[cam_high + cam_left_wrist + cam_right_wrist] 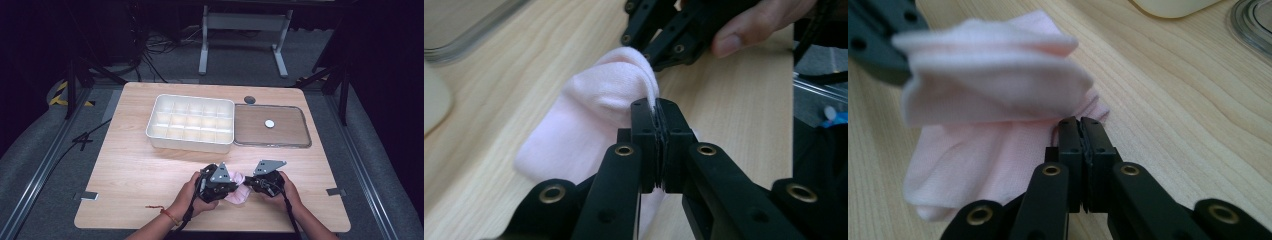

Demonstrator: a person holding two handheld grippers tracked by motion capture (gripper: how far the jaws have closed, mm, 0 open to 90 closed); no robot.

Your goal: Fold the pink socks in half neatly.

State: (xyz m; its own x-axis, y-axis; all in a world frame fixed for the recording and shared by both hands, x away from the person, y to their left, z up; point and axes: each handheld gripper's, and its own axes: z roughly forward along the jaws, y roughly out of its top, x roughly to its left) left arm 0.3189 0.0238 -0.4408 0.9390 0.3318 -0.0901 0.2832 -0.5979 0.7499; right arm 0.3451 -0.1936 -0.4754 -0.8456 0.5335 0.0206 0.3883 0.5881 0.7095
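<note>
Left gripper (227, 186): held in the person's left hand (192, 197) at the near edge of the table; in the left gripper view its jaws are clenched on a raised fold of the pink cloth (594, 115).
Right gripper (252, 184): held in the right hand (287, 190), just beside the left one; in the right gripper view its jaws are pressed together at the cloth's hem (1083, 112), and they appear to be pinching that edge, though the contact is partly hidden.
Pink cloth: a small soft knit piece, possibly a sock, lying on the wooden table (130, 170) between the two grippers, partly lifted and doubled over on itself.
Step in hand: judged to be folding or bundling the cloth, with both grippers gripping it at separate points.
Next move: likely calls for carrying one pinched edge over the rest, keeping the fold flat, then releasing one gripper without dragging the fabric.
Risk: the knit is limp and may slip out or unfold once one grip lets go.
White divided box (192, 122): farther back, centre of the table, open, its compartments look empty.
Clear lid (270, 132): flat on the table, touching the box's right side, a white round knob in its middle.
Beyond: dark floor, cables and a grey stand frame (245, 22).
</note>
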